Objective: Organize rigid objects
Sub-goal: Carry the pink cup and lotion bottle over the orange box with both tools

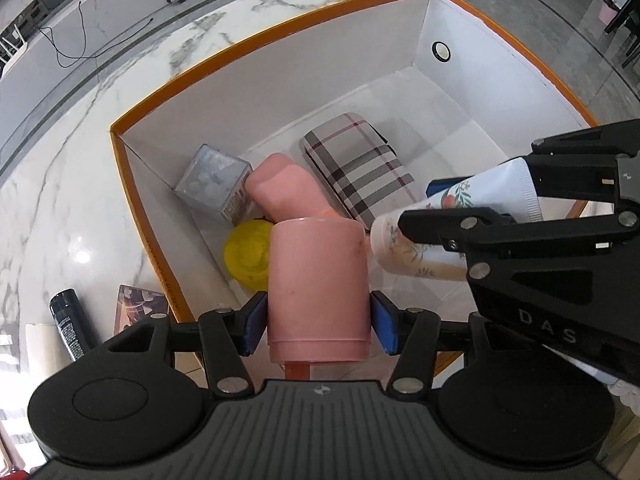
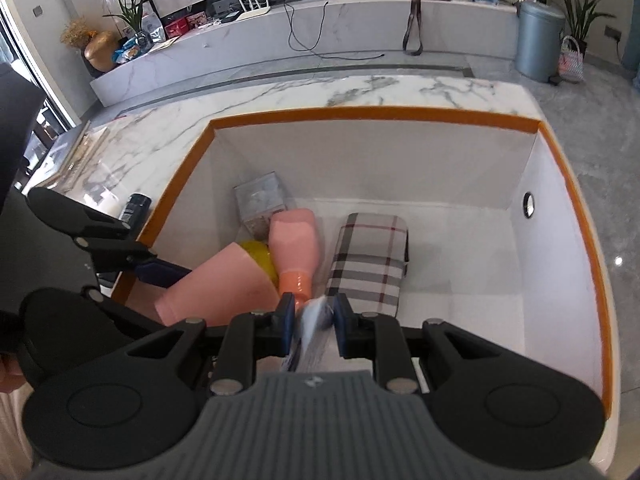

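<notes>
My left gripper (image 1: 320, 326) is shut on a pink cylindrical bottle (image 1: 318, 288), a blue pad against each side, above the near left part of an orange-rimmed white box (image 1: 256, 92). In the right wrist view that bottle (image 2: 216, 284) tilts over the box's near left corner. My right gripper (image 2: 310, 316) is shut on the crimped end of a white floral tube (image 1: 424, 248), which hangs over the box's near side. In the box lie a second pink bottle (image 1: 284, 192) with an orange neck, a plaid case (image 1: 360, 172), a clear cube box (image 1: 214, 182) and a yellow object (image 1: 248, 256).
The box stands on a white marble table (image 1: 80, 200). Left of the box on the table stand a black can (image 1: 70, 324) and a small printed card box (image 1: 140, 308). The right half of the box floor (image 2: 460, 288) holds nothing. A grey bin (image 2: 538, 40) stands far off.
</notes>
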`<state>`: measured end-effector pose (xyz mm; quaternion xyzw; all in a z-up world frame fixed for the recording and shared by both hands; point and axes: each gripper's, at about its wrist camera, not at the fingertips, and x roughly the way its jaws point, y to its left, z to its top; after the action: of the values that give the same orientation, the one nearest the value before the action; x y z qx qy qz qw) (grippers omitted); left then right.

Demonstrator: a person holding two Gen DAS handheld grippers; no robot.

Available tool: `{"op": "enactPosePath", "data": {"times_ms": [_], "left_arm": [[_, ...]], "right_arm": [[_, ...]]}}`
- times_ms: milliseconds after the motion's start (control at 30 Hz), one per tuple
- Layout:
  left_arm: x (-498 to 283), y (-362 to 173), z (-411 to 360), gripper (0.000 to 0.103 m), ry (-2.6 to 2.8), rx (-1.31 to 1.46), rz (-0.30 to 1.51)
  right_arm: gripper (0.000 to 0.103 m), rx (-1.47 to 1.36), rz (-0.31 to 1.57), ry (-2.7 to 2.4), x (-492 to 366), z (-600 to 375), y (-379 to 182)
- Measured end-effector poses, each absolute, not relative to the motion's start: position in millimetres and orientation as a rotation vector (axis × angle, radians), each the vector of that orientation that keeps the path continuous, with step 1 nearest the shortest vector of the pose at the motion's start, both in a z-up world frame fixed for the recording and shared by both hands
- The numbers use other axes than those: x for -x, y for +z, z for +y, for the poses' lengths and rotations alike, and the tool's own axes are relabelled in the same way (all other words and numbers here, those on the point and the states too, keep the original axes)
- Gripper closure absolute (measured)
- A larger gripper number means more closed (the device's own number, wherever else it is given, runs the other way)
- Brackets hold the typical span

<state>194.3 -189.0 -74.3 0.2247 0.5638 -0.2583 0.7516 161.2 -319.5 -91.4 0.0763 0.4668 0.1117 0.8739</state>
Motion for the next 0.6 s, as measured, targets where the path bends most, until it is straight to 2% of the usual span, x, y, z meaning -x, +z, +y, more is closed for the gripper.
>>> {"op": "enactPosePath", "data": {"times_ms": [133, 200, 300, 600], "left_arm": [[-191.7, -72.3, -187.4, 0.036, -0.554, -0.488, 1.219], [-190.3, -69.5, -185.5, 0.030, -0.563, -0.475, 1.217], [-187.9, -65.8, -182.7, 0.027, -0.565, -0.462, 1.204], [-172.3, -28.5, -155.0, 0.035, -0.541, -0.333, 1.042]], "right_arm": [[0.084, -0.203, 0.997, 0.259, -161.9, -324.0, -95.4], [0.084, -0.203, 1.004, 0.260, -161.5, -325.1, -97.1], [0.084, -0.192, 1.010, 0.257, -160.7, -325.8, -98.6], [0.084, -0.181, 1.038, 0.287, -161.6, -324.3, -103.0]]}}
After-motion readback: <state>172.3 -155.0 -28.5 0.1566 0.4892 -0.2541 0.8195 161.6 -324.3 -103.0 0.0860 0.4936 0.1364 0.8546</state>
